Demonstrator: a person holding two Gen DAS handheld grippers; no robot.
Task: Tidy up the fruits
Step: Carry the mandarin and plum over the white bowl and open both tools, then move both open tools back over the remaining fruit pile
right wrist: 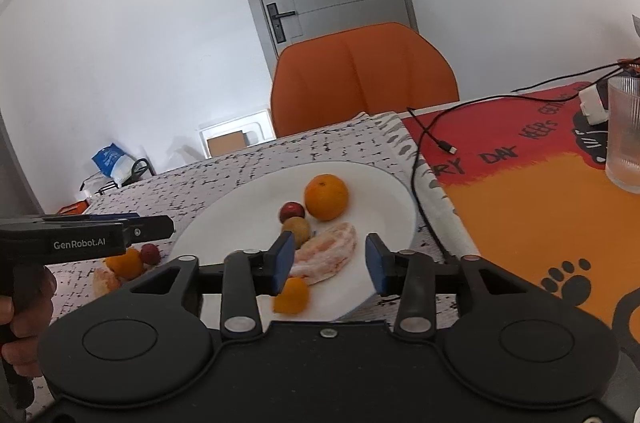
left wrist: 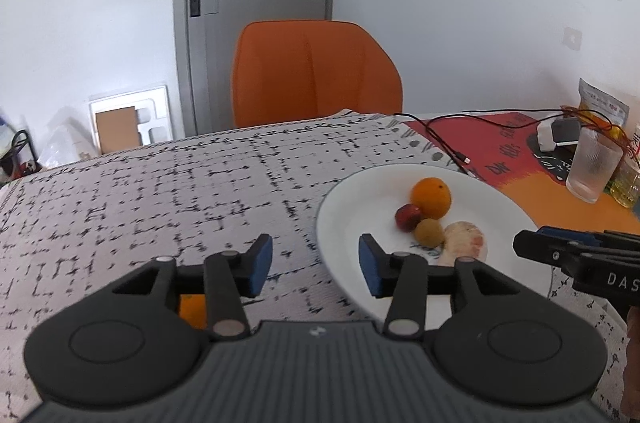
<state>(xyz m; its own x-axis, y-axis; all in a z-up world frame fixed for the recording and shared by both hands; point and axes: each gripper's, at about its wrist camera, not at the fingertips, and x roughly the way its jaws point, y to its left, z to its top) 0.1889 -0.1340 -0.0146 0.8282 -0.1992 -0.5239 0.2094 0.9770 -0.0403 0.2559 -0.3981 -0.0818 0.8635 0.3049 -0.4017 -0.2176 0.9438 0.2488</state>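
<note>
On my white plate point(right wrist: 384, 191) I have an orange point(right wrist: 326, 196), a small red fruit point(right wrist: 291, 210) touching a brownish round fruit point(right wrist: 297, 228), and a peeled citrus piece point(right wrist: 326, 255) in front of them. A small orange fruit point(right wrist: 291, 295) sits at the plate's near edge, just below the left pad of my right gripper point(right wrist: 326, 261). That gripper's jaws stand apart over the plate's near rim, pressing on nothing.

Off the plate to the left, on the speckled tablecloth point(left wrist: 160, 183), lie another small orange fruit point(right wrist: 125, 262), a pink lychee-like fruit point(right wrist: 150, 253) and a peeled segment point(right wrist: 105, 281). My left gripper point(left wrist: 316, 265) hovers there, jaws released and empty, beside the plate's left rim.

Farther right I see an orange-and-red mat point(right wrist: 540, 215), a ribbed glass point(right wrist: 624, 131), a black cable point(right wrist: 424, 135); behind, an orange chair point(left wrist: 316, 79).
</note>
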